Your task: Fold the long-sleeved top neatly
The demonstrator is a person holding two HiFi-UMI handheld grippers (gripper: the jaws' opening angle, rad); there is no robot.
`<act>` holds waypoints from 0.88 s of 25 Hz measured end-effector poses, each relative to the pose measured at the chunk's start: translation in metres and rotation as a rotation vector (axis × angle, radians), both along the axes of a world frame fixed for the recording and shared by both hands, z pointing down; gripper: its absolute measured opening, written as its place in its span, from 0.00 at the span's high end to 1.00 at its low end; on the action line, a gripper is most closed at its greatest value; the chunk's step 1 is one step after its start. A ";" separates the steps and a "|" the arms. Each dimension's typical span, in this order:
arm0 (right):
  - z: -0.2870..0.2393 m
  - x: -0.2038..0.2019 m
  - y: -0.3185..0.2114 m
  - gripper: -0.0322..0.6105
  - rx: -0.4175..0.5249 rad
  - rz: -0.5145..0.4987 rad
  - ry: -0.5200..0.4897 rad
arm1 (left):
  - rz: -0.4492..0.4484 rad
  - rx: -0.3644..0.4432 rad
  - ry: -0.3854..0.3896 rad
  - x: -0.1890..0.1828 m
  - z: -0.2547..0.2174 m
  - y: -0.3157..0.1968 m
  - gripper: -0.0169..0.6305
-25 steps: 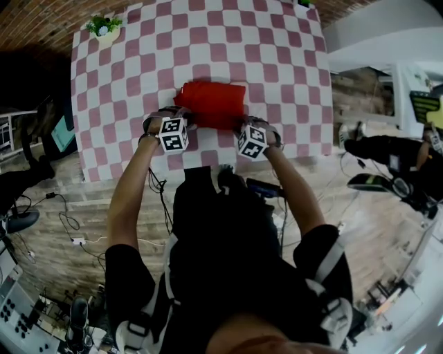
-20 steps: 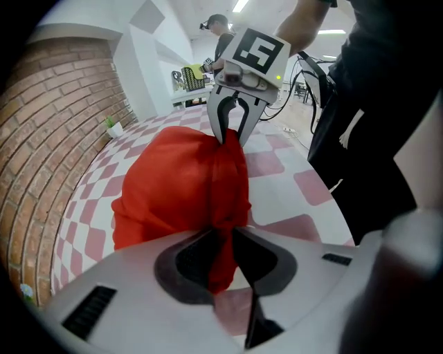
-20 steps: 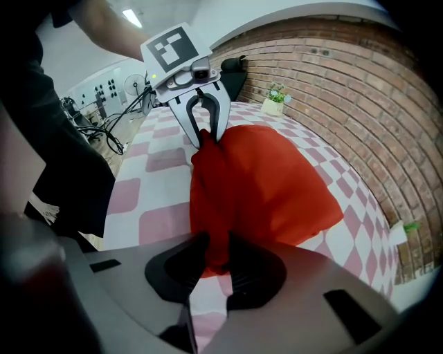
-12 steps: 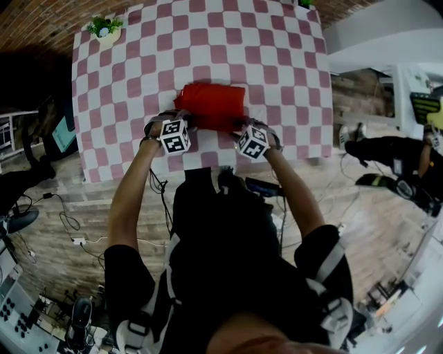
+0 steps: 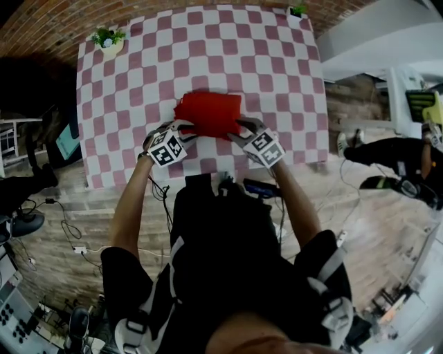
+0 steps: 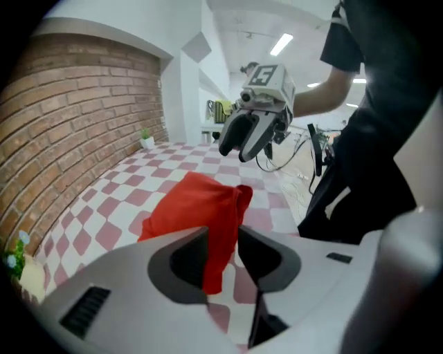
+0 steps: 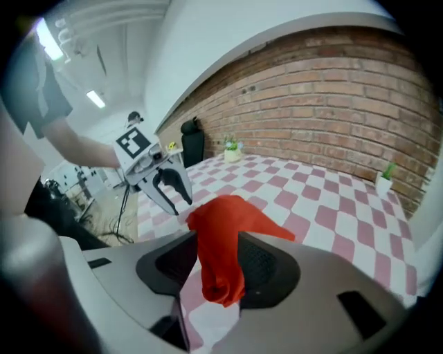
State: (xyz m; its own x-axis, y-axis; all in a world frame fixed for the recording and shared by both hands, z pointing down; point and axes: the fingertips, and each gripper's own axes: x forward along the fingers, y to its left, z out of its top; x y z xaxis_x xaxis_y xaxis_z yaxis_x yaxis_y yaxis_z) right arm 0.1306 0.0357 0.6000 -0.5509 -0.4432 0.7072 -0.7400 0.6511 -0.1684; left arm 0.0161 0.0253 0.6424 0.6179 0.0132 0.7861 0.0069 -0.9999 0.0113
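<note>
- The long-sleeved top (image 5: 208, 110), folded into a red block, is seen on the checked table (image 5: 131, 83). Its long axis runs from 9 to 3 o'clock in the head view.
- Its near edge is raised at both ends. The 7 o'clock corner is taken by the left gripper (image 5: 183, 127) and the 5 o'clock corner by the right gripper (image 5: 241, 127), so neither is placed nearer.
- Both pairs of jaws have just been opening. Each gap is filled by red cloth that touches both pads, with a tail hanging below, so a loosening hold is judged.
- From each gripper the bulk lies toward 12 o'clock.
- A brick wall (image 5: 55, 21) and a potted plant (image 5: 109, 39) are seen at the table's 11 o'clock. Cables (image 5: 66, 225) lie on the floor (image 5: 62, 193).
</note>
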 end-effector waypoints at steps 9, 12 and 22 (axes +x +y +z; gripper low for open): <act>-0.122 0.027 -0.039 0.88 0.318 0.285 -0.126 | -0.341 0.059 0.388 0.019 -0.143 -0.038 0.90; -0.164 0.034 -0.044 0.91 0.410 0.352 -0.163 | -0.533 0.113 0.533 0.011 -0.199 -0.054 0.94; -0.229 0.041 -0.006 0.91 0.555 0.475 -0.210 | -0.823 0.271 0.682 -0.018 -0.279 -0.039 0.95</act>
State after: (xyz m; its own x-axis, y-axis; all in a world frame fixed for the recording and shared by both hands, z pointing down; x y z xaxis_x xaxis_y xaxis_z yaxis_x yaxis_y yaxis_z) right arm 0.1716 0.0298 0.3706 -0.3103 -0.9266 0.2123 -0.9506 0.3006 -0.0776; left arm -0.0022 -0.0136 0.3637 0.6642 -0.7225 0.1918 -0.7406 -0.6708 0.0379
